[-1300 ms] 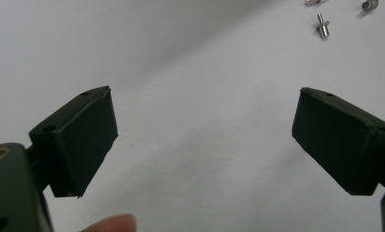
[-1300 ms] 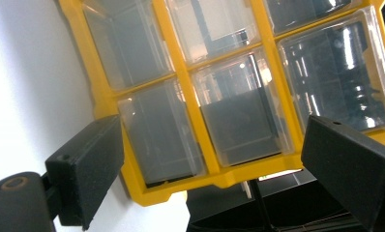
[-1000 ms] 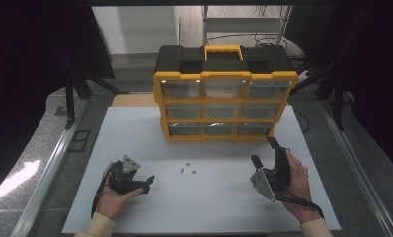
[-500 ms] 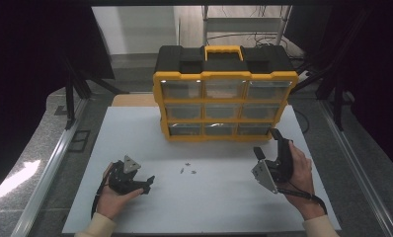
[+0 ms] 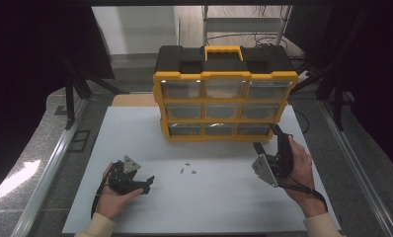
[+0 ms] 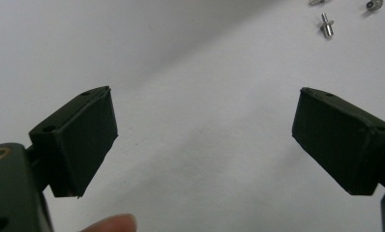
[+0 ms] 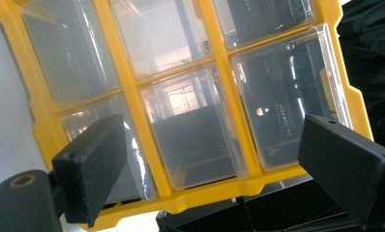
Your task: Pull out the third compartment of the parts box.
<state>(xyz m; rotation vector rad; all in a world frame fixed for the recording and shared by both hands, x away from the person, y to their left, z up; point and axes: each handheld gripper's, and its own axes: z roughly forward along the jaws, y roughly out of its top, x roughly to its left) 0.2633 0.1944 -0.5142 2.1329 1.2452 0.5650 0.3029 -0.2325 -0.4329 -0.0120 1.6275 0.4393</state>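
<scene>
White tabletop (image 5: pixel 135 143) is carrying everything. Right tongs (image 5: pixel 268 148) are gaping wide, empty, pointing at the yellow drawer organizer (image 5: pixel 224 106) to reach a bottom drawer; left tongs (image 5: pixel 147 183) are resting spread and empty near small metal pins (image 5: pixel 187 171), ready to collect them.

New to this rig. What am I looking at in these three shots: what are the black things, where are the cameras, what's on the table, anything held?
A person holds two hand-operated two-jaw grippers: the left gripper and the right gripper. The high view looks down from above the person's side. The other two cameras ride on the grippers and look along their black jaws. On the white table top stands a yellow-and-black organiser case with clear plastic drawers. In front of it lie a few small silver metal pins, which the left gripper view also shows. The right gripper faces the drawers. Both grippers are open and hold nothing.
</scene>
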